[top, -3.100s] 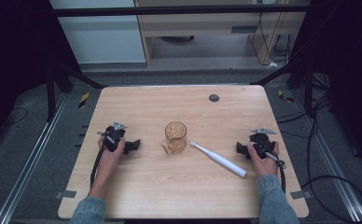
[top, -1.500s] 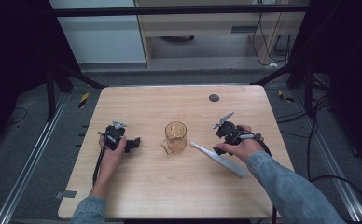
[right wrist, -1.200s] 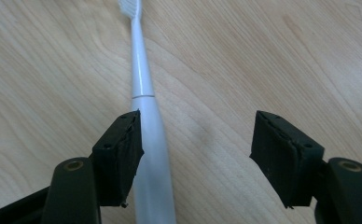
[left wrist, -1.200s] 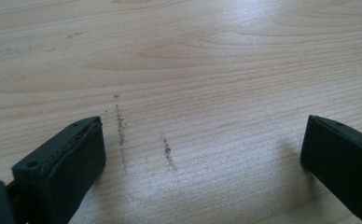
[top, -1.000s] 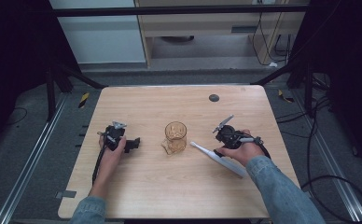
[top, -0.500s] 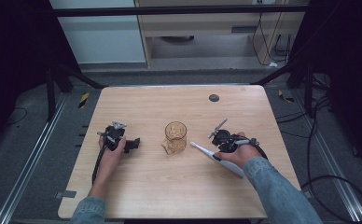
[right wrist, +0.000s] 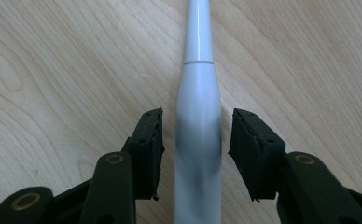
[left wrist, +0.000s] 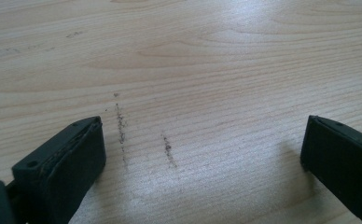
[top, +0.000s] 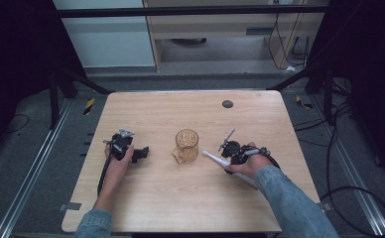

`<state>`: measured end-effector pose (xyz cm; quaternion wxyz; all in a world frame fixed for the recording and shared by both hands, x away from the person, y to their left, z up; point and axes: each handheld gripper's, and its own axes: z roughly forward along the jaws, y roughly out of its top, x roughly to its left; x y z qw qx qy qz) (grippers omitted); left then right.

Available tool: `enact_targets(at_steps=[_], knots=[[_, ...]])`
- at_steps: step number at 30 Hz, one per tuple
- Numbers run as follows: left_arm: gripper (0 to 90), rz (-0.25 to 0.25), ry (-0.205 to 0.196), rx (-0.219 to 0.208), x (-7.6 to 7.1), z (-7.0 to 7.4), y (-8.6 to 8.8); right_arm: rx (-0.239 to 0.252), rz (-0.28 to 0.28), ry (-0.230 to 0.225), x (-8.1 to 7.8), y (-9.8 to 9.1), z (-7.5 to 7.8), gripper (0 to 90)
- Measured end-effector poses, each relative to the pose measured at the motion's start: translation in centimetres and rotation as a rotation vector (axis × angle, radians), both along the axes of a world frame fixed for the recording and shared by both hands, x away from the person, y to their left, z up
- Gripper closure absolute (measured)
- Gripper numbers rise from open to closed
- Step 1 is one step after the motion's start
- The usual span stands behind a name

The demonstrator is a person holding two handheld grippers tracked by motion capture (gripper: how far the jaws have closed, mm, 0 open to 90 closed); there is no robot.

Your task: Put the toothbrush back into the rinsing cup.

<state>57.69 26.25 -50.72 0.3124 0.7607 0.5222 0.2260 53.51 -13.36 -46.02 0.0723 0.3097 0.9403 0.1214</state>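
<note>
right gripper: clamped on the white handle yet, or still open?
Open. In the right gripper view the right gripper straddles the white handle, which lies flat on the table; gaps show beside both pads. Its jaws have just been closing.

no readable text, no labels, no brand marks, no numbers, no signs on anything

An amber glass mug [top: 186, 145] stands mid-table [top: 156, 198]; a dark disc [top: 227, 104] lies beyond.

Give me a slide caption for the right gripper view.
Right gripper straddling a white electric toothbrush on the wooden table, pads not touching it.
</note>
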Motion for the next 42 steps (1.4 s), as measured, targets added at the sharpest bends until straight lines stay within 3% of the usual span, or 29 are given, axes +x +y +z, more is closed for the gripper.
enact_targets(at_steps=[21, 25, 30, 31, 42], knots=[[0.0, 0.0, 0.0, 0.0, 0.0, 0.0, 0.0, -0.015, 0.014, 0.038, 0.6, 0.4, -0.5, 66.6], [0.0, 0.0, 0.0, 0.0, 0.0, 0.0, 0.0, 0.018, 0.007, 0.052, 0.7, 0.2, 0.2, 66.8], [0.0, -0.001, 0.0, 0.0, 0.0, 0.0, 0.0, 0.05, -0.024, 0.032, 0.9, -0.4, 1.8, 66.9], [0.0, -0.001, 0.0, 0.0, 0.0, 0.0, 0.0, 0.078, -0.045, 0.021, 1.0, -0.8, 2.2, 66.9], [0.0, -0.005, 0.0, -0.002, -0.1, 0.0, 0.0, 0.166, -0.128, -0.066, 1.2, -2.0, 4.8, 66.9]])
